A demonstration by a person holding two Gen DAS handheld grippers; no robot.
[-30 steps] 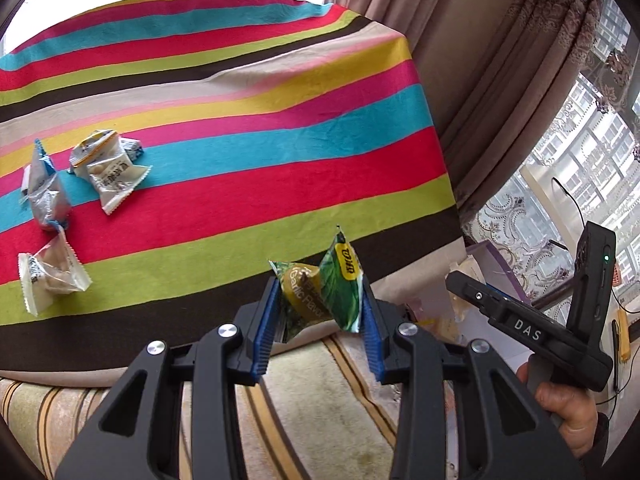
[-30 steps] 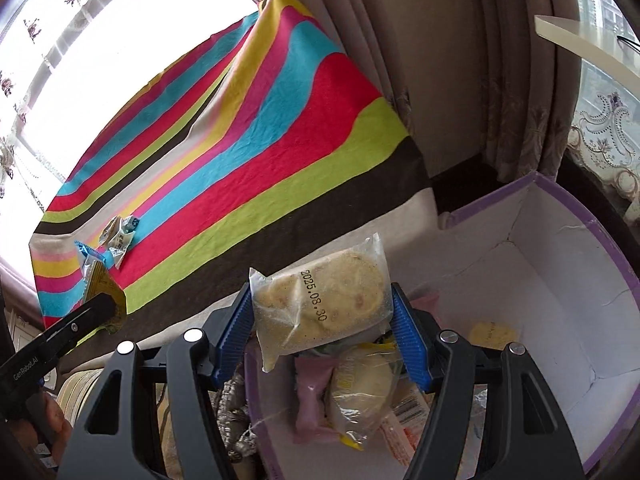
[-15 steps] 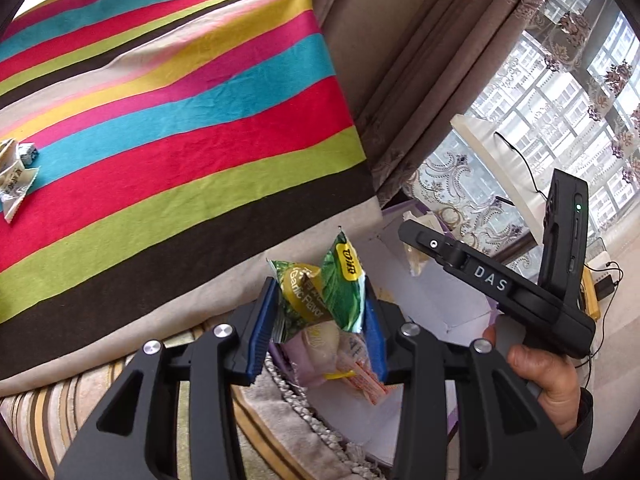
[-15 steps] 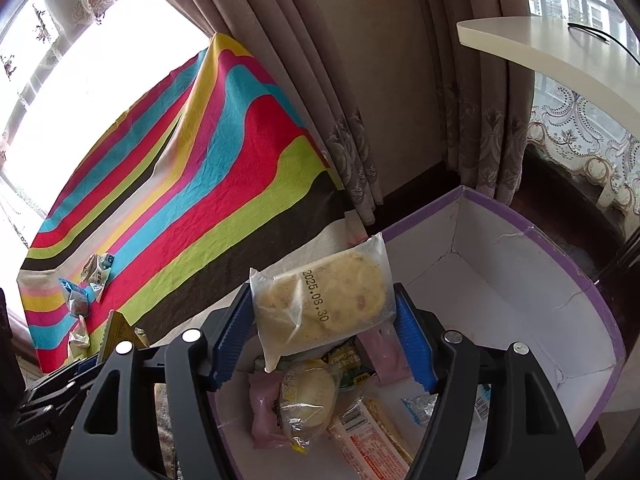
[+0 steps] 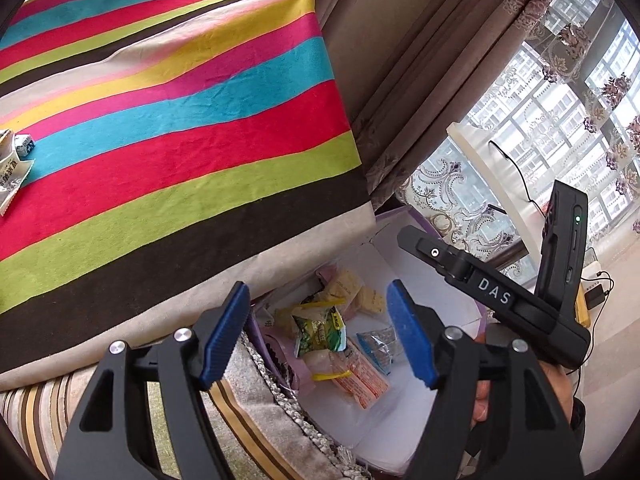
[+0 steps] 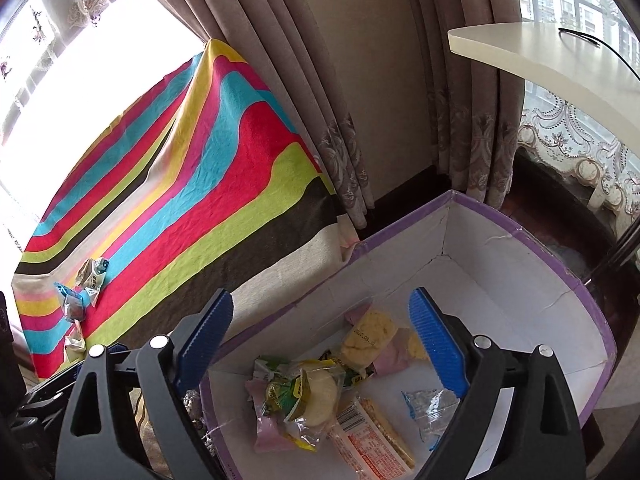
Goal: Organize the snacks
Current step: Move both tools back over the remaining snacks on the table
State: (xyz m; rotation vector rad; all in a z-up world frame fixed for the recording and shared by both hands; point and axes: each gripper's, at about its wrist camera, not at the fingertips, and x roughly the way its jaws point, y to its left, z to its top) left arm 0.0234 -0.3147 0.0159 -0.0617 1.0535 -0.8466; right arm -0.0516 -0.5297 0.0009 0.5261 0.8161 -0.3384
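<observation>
Both claws, left [image 5: 316,334] and right [image 6: 322,344], tilted downward above the box [image 6: 520,236], jaws just spread, empty.

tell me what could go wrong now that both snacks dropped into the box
The left gripper and right gripper, jaws just opened and empty, hang close together over the purple box; they might bump when pulling back. Three packets remain near the striped cloth's edge and could get knocked off.
</observation>
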